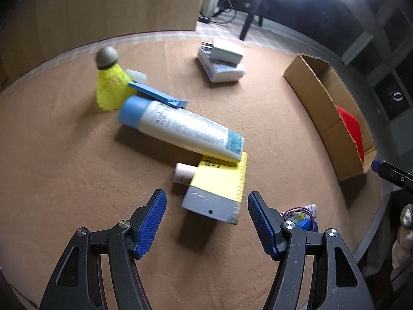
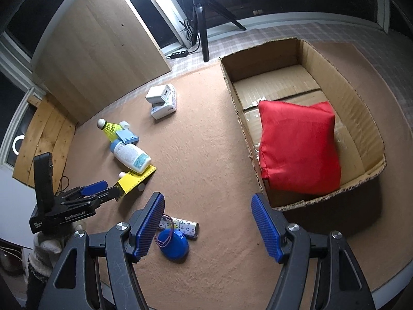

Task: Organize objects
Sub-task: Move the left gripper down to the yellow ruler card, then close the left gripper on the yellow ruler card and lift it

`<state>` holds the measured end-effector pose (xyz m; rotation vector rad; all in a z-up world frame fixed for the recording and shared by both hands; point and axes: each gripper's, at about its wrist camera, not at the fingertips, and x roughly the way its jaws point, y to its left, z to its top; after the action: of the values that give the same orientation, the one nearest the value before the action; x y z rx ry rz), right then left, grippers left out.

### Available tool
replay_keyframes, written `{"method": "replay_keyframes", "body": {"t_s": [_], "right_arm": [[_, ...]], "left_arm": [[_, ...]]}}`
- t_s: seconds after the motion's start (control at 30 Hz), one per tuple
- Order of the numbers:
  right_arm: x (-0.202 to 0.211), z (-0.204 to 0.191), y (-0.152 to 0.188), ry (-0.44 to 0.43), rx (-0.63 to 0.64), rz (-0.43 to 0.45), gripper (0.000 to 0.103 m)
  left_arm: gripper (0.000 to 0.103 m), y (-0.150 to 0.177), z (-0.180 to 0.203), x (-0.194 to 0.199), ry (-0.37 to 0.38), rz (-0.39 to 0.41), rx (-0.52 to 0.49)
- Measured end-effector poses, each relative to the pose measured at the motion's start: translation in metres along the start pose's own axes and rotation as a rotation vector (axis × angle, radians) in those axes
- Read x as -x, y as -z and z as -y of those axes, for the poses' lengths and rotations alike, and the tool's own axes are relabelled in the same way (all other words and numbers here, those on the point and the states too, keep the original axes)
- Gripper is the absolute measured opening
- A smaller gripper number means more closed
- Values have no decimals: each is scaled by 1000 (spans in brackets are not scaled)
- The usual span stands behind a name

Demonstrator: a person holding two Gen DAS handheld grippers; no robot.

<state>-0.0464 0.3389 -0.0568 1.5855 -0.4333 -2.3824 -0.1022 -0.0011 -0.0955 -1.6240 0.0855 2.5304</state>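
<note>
I see a matt, fuzzy tan cloth cover [image 2: 206, 155] on the table, with a raw corrugated cardboard box [image 2: 361, 108] holding a red pouch [image 2: 296, 149] of slightly shiny fabric. My left gripper [image 1: 206, 222] has ribbed blue plastic pads [image 1: 152, 222] on matt black plastic arms with bright metal rivets. The bottle [image 1: 180, 126] looks like smooth glossy plastic; the yellow shuttlecock [image 1: 111, 90] skirt is plastic mesh.

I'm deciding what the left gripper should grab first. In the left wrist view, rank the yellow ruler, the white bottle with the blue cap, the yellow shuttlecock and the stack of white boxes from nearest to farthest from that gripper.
From the open left gripper:
1. Yellow ruler, just ahead between the fingers.
2. White bottle, lying with its end on the ruler.
3. Yellow shuttlecock, upright, far left.
4. Stack of white boxes, farthest back.
</note>
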Motion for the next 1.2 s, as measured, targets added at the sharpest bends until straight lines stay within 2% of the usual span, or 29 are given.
{"method": "replay_keyframes", "body": {"t_s": [0.13, 0.4, 0.5, 0.53, 0.6, 0.9, 1.2], "right_arm": [[-1, 4, 3, -5, -22, -5, 66], [-2, 9, 5, -4, -38, -4, 66], [-2, 11, 5, -3, -42, -3, 66], [-2, 11, 5, -3, -43, -3, 66], [-2, 12, 4, 0, -45, -2, 66], [-4, 14, 2, 12, -43, 1, 66], [10, 25, 2, 41, -41, 35, 66]], "left_arm": [[69, -4, 15, -11, -12, -45, -62], [69, -9, 41, -27, -86, -123, -202], [69, -9, 45, -31, -112, -146, -225], [68, -9, 45, -33, -122, -153, -227], [57, -8, 46, -33, -125, -158, -226], [54, 0, 52, -19, -130, -127, -224], [54, 22, 57, 15, -73, -59, -194]]}}
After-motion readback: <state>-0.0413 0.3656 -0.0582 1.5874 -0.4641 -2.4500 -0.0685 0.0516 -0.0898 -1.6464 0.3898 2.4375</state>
